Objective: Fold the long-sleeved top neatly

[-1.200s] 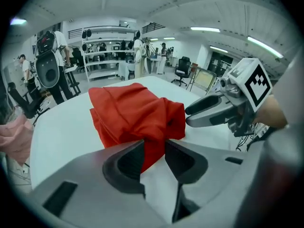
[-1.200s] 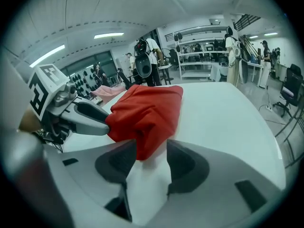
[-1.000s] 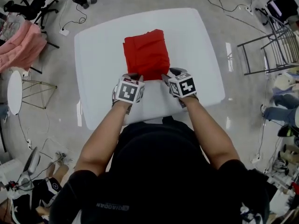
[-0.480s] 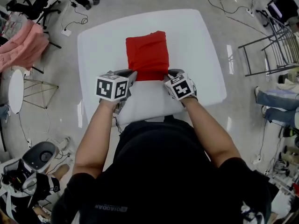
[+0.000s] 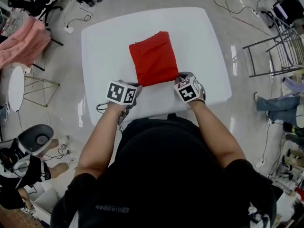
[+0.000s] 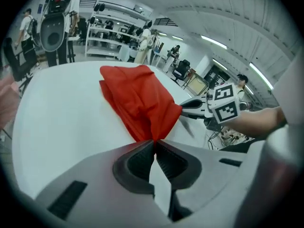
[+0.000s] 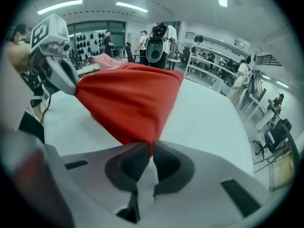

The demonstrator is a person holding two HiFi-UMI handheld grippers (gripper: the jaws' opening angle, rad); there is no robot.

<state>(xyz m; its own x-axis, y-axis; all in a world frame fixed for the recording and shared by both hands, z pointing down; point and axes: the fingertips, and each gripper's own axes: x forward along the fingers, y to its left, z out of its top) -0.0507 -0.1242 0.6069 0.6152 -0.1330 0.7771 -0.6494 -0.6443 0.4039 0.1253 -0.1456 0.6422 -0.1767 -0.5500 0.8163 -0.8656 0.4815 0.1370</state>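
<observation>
The red long-sleeved top (image 5: pixel 154 58) lies folded into a compact rectangle on the white table (image 5: pixel 102 42), slightly skewed. My left gripper (image 5: pixel 135 87) is shut on its near left corner; in the left gripper view the red cloth (image 6: pixel 137 101) runs into the pinched jaws of my left gripper (image 6: pixel 155 141). My right gripper (image 5: pixel 179 79) is at the near right corner, its jaws closing with the cloth between them. In the right gripper view the red fabric (image 7: pixel 130 96) is caught between the jaws of my right gripper (image 7: pixel 151 146). Each gripper shows in the other's view: the right gripper (image 6: pixel 192 106), the left gripper (image 7: pixel 66 82).
A pink garment (image 5: pixel 23 44) hangs over a stand at the left. A metal rack (image 5: pixel 280 42) stands right of the table. Cables and chairs sit on the floor beyond the table's far side. A person's legs (image 5: pixel 278 103) are at the right edge.
The right gripper has closed on the top's near right corner. The left gripper swung out left and came back to the near left corner. The top now lies slightly turned.
</observation>
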